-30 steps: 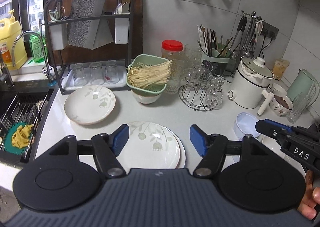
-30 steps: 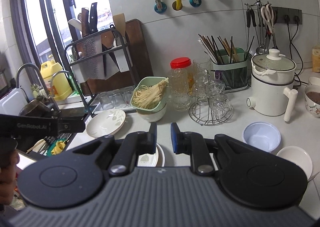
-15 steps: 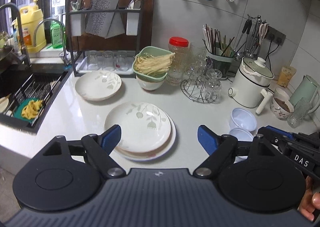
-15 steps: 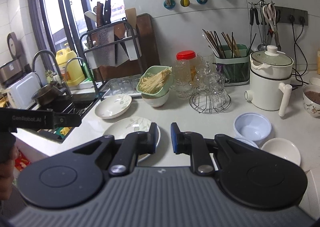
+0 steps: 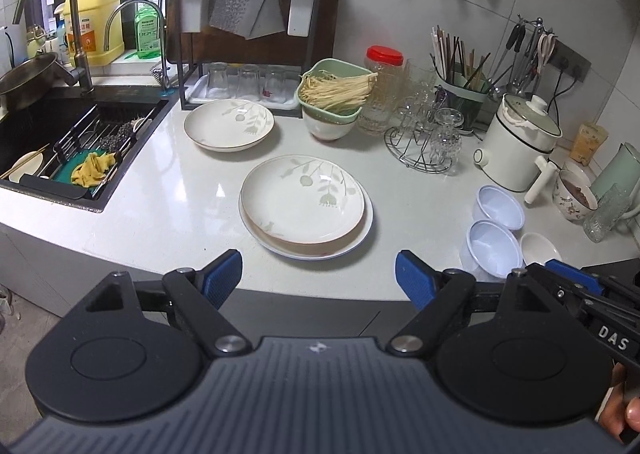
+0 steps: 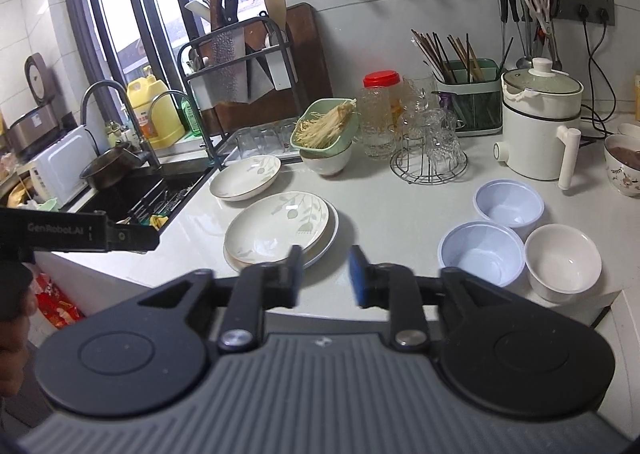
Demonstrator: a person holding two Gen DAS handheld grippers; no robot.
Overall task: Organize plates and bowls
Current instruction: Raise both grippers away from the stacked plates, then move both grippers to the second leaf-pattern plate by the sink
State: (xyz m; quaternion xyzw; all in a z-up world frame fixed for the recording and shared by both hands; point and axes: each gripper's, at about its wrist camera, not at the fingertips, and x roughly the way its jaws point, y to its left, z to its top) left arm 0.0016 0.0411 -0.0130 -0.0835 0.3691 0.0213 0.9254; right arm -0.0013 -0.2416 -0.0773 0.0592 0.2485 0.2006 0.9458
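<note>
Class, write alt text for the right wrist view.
An open, empty right gripper hovers at a white kitchen counter's edge, near stacked leaf-patterned plates. Two lilac bowls and a white bowl sit to the right; the sink lies left.

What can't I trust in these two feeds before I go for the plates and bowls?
- Plate stack, right wrist view: near rim hidden behind the right claw; plate count unclear.
- Near blue bowl, left wrist view: lower side cut off by the right claw's arm.
- Sink, left wrist view: dark, rack covers it; any dishes below unseen.
- Bowl under the green strainer: inside hidden by the strainer.
</note>
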